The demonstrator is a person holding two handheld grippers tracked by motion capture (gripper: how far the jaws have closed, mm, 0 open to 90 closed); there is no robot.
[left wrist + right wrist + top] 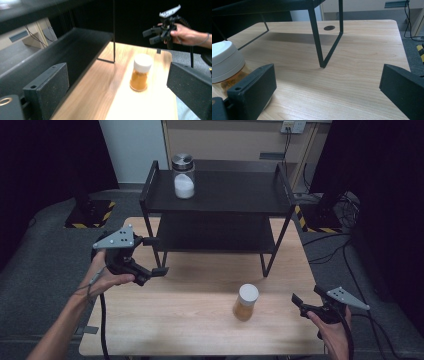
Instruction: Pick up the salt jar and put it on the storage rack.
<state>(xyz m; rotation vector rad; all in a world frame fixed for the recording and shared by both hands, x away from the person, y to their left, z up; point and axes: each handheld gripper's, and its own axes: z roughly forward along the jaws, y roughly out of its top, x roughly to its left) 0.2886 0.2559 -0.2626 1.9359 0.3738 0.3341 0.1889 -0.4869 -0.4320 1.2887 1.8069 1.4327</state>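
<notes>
Amber-filled jar (245, 302) with a white lid stands upright on the worktop (190, 320), just left of my right fingers (304, 301). Those fingers are nearer it than the left fingers (156, 256). Both pairs are spread and hold nothing.

1. The amber jar (245, 302) is a small clear container filled with orange-brown powder or granules and closed with a white screw lid.
2. It stands upright on the wooden table (190, 315), at the near right.
3. It stands clear of the black shelf's (220, 195) right front leg, touching nothing else.
</notes>
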